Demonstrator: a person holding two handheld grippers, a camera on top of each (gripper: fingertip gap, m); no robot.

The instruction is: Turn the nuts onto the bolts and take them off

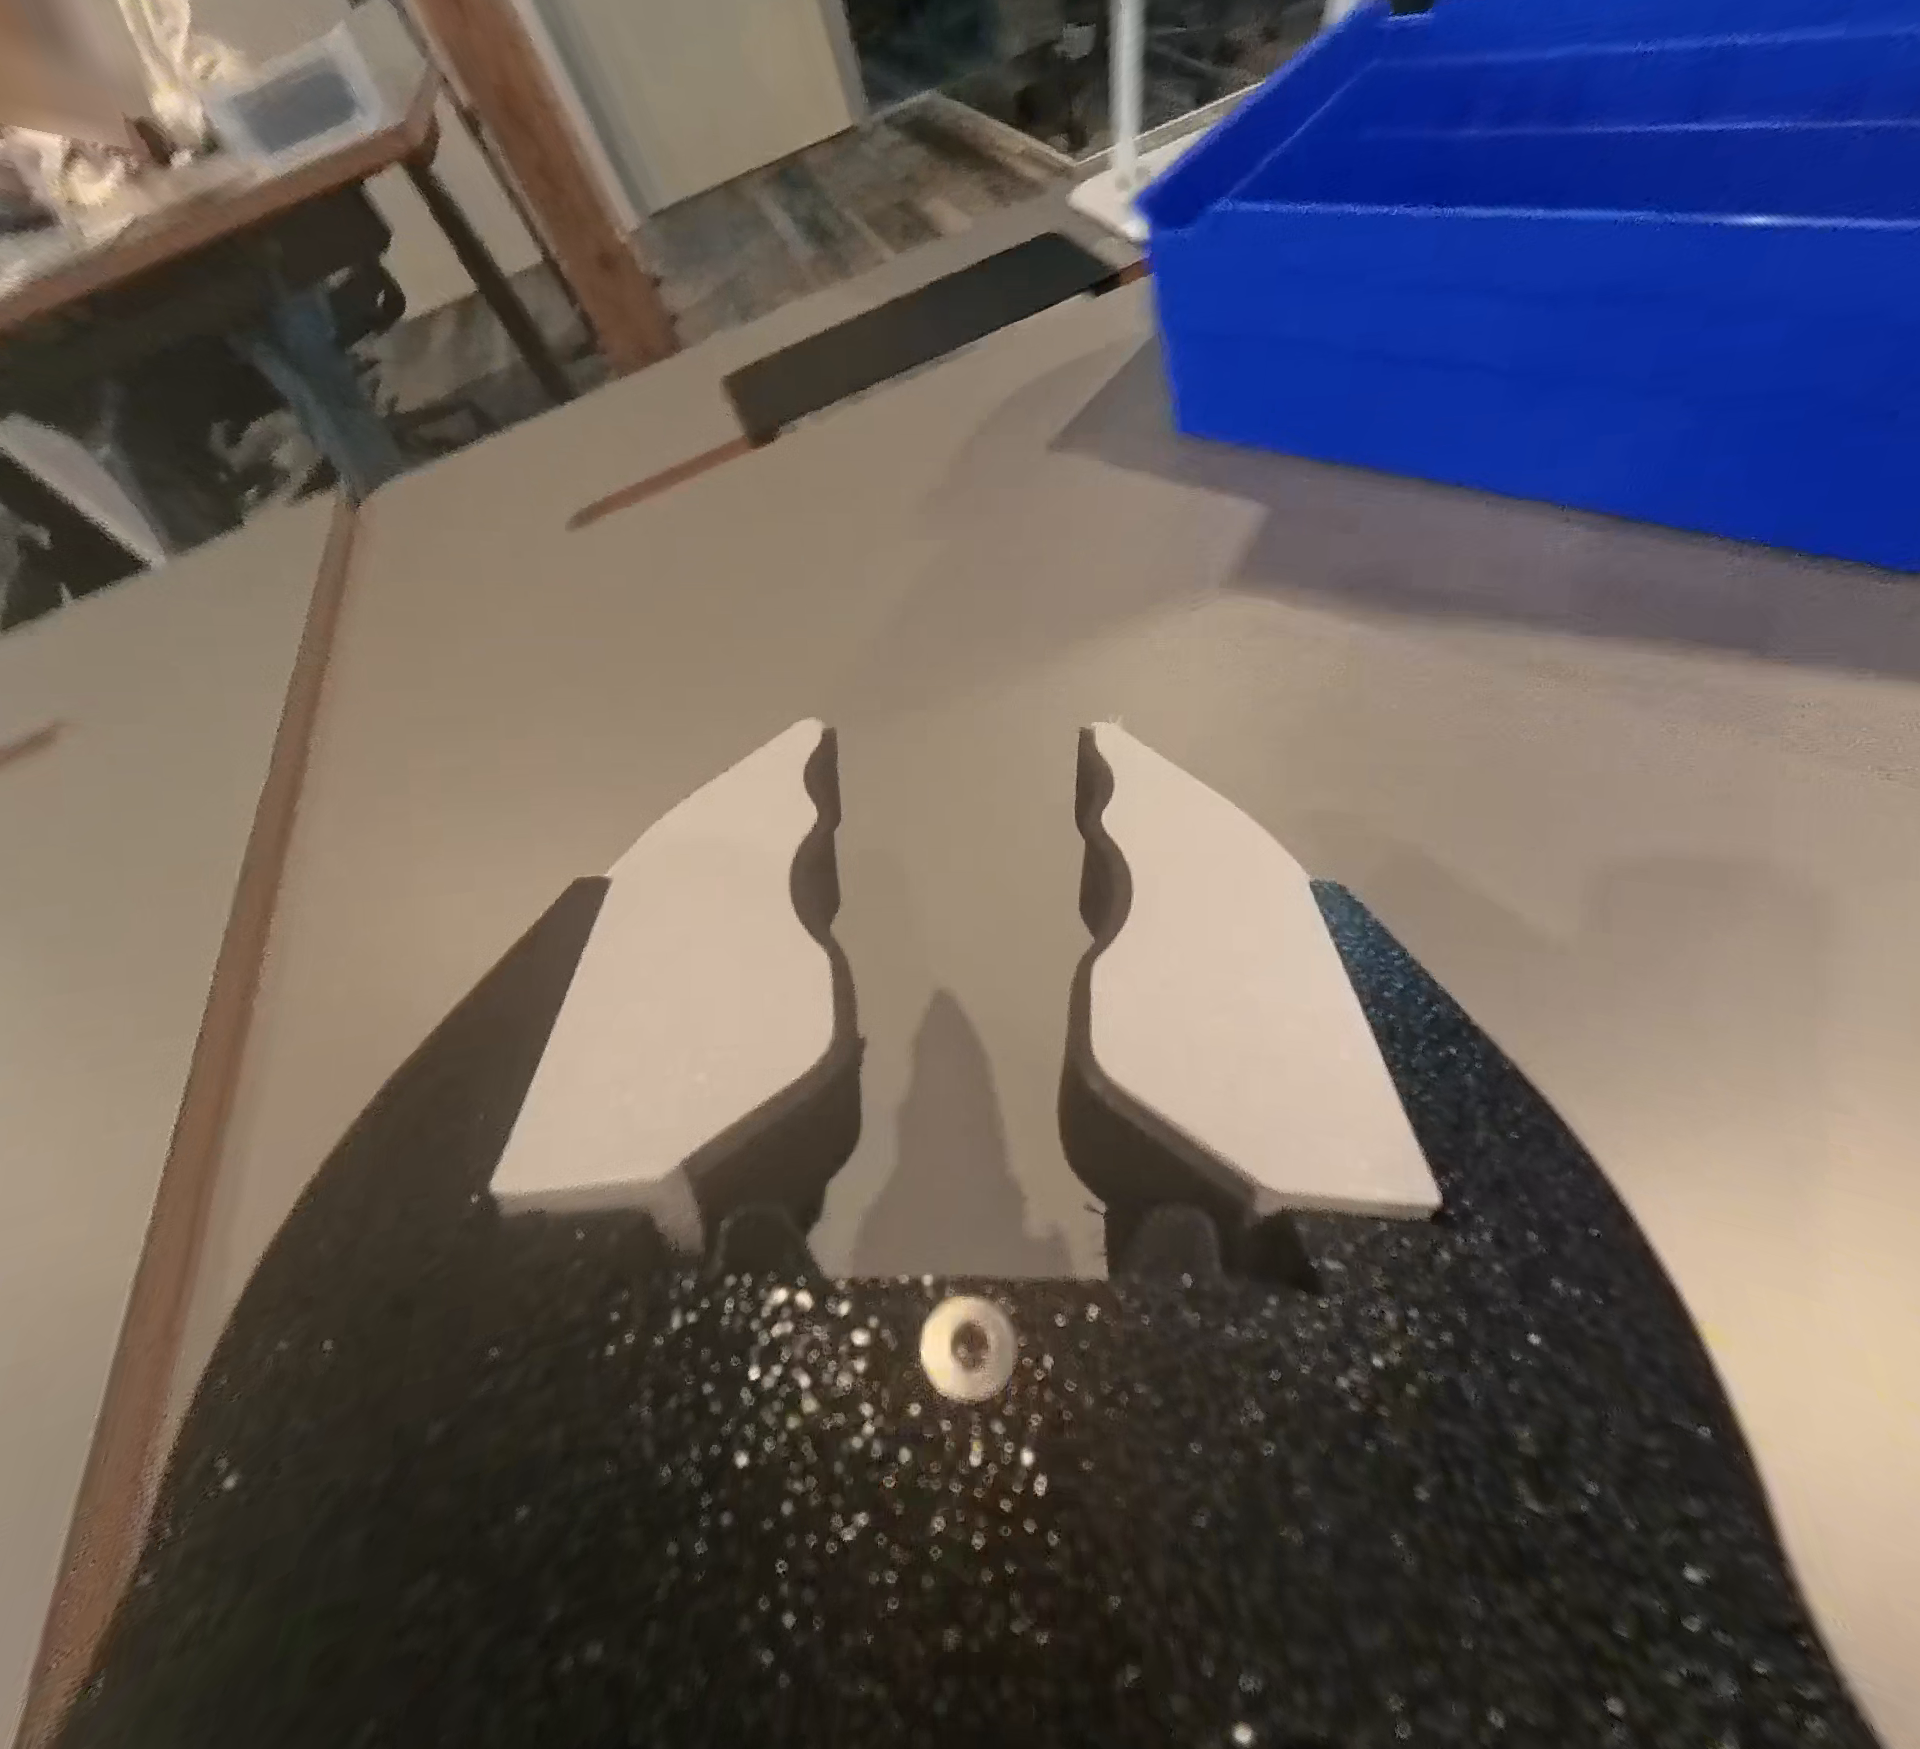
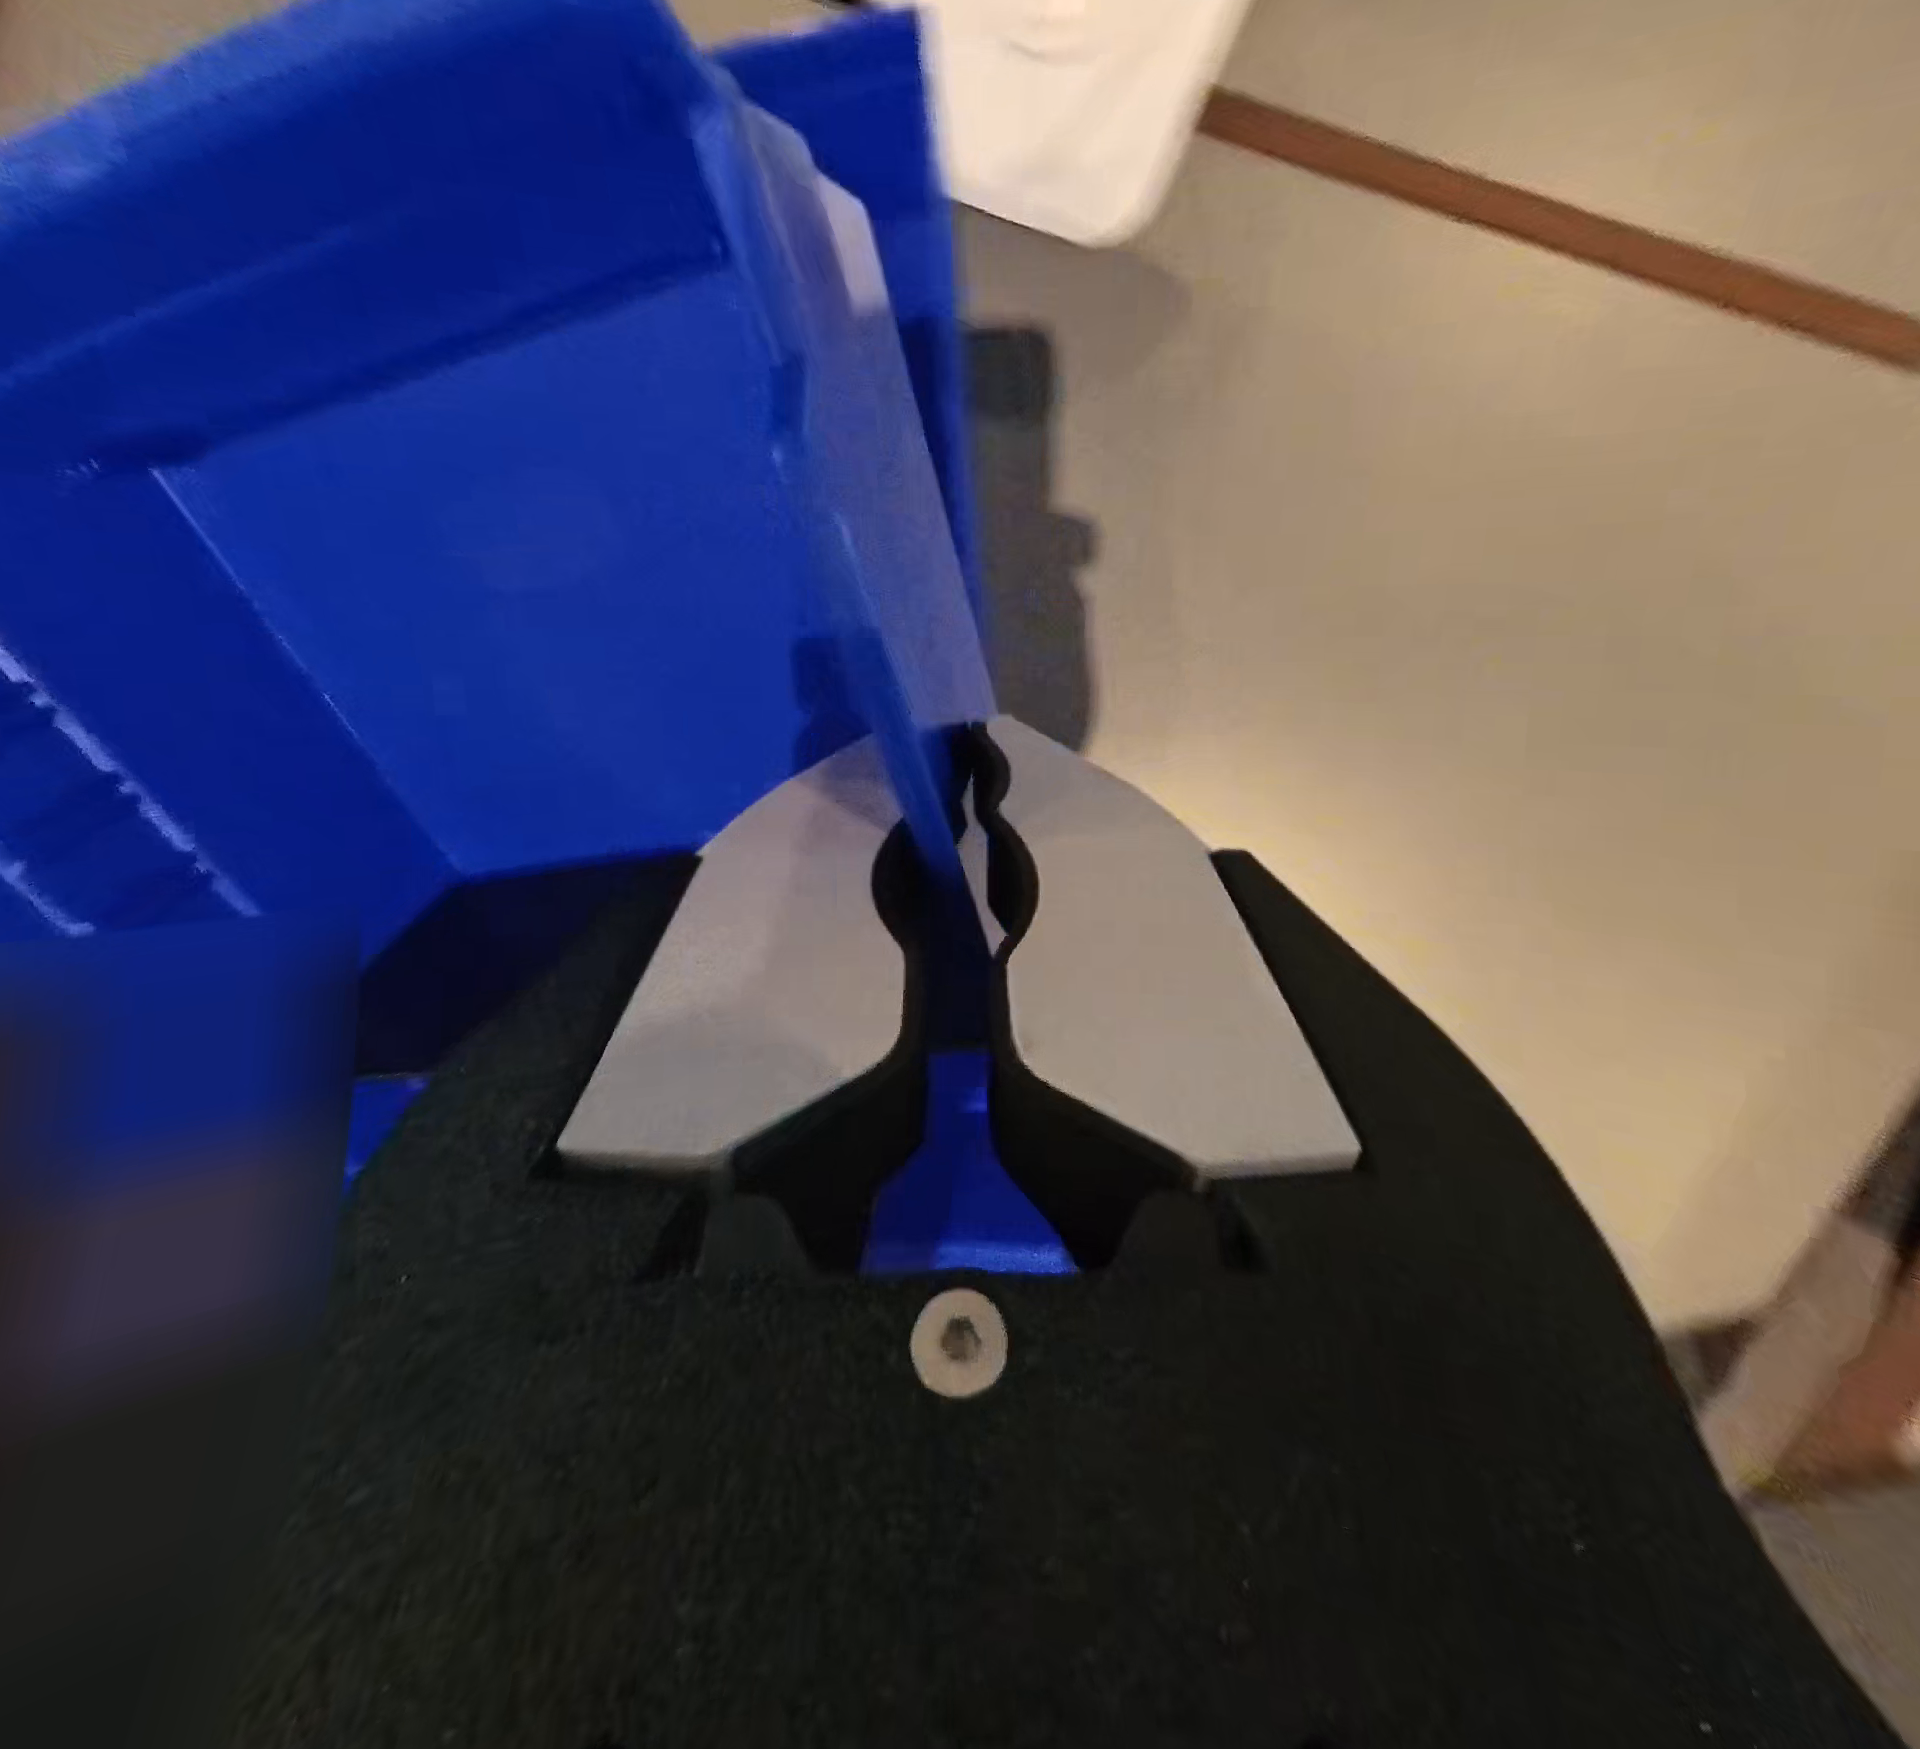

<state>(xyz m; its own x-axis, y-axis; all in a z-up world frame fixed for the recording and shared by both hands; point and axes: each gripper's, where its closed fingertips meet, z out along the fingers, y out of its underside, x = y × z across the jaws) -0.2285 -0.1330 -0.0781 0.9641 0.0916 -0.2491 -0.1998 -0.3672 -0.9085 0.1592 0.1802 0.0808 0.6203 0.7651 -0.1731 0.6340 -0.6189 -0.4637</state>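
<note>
No nuts or bolts show in either view. My left gripper (image 1: 954, 743) is open and empty, low over the grey table (image 1: 623, 639). A blue plastic bin (image 1: 1558, 265) with dividers stands on the table ahead and to the right of it. In the right wrist view my right gripper (image 2: 961, 743) is shut on the thin side wall of the blue bin (image 2: 468, 504), one finger inside the bin and one outside. The bin looks tilted and blurred there. The compartment I see into looks bare.
The table's wood-trimmed left edge (image 1: 260, 816) runs beside my left gripper. A black flat strip (image 1: 914, 328) lies at the far edge. A white object (image 2: 1070, 16) and a dark object (image 2: 1029, 494) sit beyond the bin. Another table (image 1: 208, 203) stands at far left. The tips of one gripper are about 55 centimetres away from the tips of the other.
</note>
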